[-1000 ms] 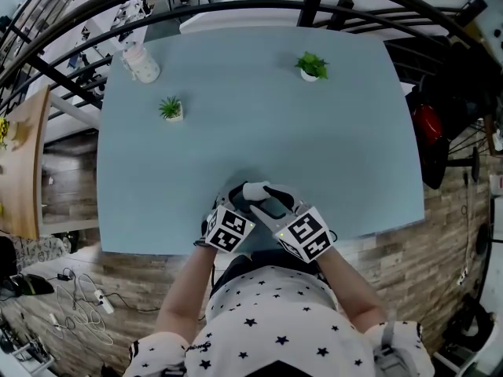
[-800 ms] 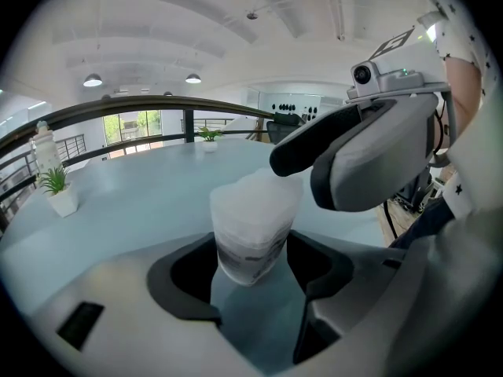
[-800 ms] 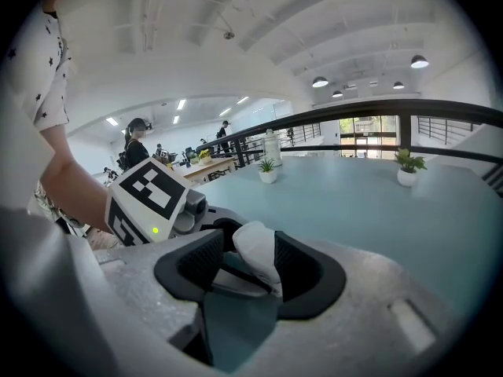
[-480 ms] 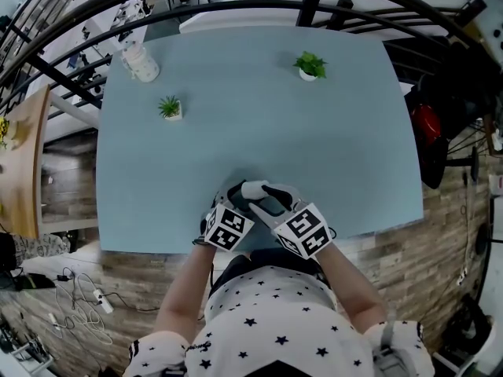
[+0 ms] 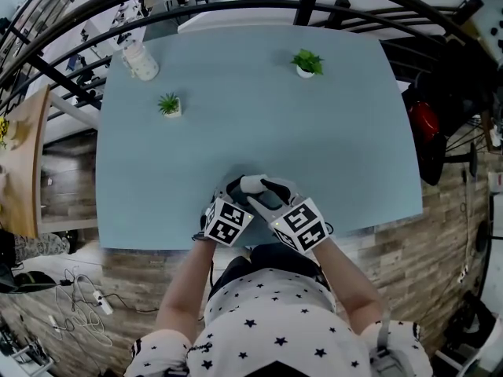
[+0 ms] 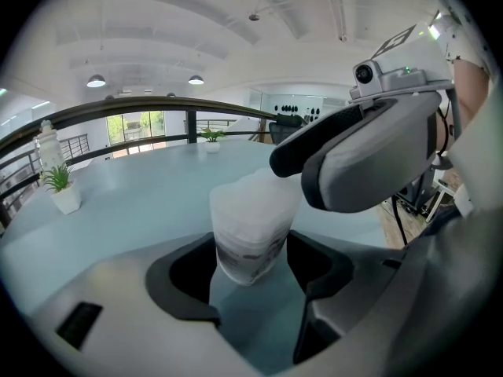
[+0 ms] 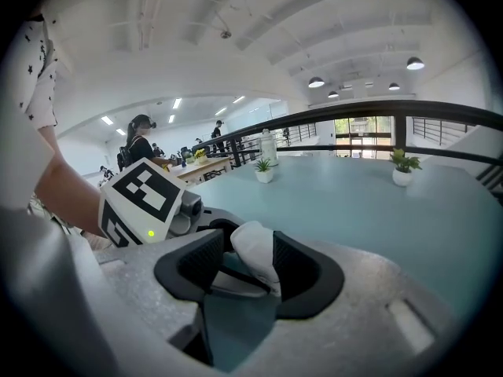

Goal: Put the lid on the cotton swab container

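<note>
A translucent white cotton swab container with a printed band stands upright on the blue table, close to its front edge. My left gripper is shut on its sides. In the right gripper view, the white lid sits tilted between the black pads of my right gripper, which is shut on it. That gripper reaches over the container's top, where the lid meets the rim; whether the lid is seated I cannot tell. In the head view both grippers, left gripper and right gripper, meet around the white lid.
Two small potted plants and a white bottle stand far back on the blue table. A black railing curves beyond the table. A wooden table stands to the left.
</note>
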Action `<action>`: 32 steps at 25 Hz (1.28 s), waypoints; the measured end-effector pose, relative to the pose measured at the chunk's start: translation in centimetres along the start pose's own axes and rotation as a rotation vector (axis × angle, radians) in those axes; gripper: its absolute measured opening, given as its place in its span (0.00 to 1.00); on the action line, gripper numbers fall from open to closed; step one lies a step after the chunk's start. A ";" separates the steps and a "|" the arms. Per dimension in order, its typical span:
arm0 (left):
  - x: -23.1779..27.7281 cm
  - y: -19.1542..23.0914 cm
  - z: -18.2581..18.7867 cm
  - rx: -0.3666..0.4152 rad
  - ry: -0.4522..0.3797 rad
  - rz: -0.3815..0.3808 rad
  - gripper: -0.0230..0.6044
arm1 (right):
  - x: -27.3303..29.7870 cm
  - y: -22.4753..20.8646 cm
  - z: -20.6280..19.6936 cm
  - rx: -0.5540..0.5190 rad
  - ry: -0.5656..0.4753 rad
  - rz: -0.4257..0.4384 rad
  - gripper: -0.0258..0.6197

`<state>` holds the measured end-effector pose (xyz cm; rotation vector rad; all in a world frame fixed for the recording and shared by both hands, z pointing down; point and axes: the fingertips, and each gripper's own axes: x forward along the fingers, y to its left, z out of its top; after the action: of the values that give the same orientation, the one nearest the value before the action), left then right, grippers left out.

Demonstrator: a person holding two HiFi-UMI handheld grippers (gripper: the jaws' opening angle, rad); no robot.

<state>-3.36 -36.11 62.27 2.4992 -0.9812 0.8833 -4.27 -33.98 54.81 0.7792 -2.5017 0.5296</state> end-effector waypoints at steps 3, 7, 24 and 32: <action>-0.3 0.0 -0.4 -0.030 -0.003 0.018 0.48 | 0.0 0.1 -0.2 -0.014 0.003 -0.016 0.34; -2.0 -0.3 -0.7 -0.054 -0.040 0.049 0.48 | -1.2 0.4 -0.6 -0.018 -0.010 -0.060 0.34; -12.7 -5.7 -3.6 -0.141 -0.189 0.174 0.24 | -8.3 6.5 -3.3 0.000 -0.150 -0.230 0.18; -17.4 -8.7 -4.7 -0.149 -0.255 0.228 0.10 | -11.8 10.0 -4.9 -0.001 -0.190 -0.278 0.08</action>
<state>-9.33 -18.82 54.05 2.4458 -1.3823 0.5336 -0.20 -18.93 50.38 1.2039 -2.5018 0.3706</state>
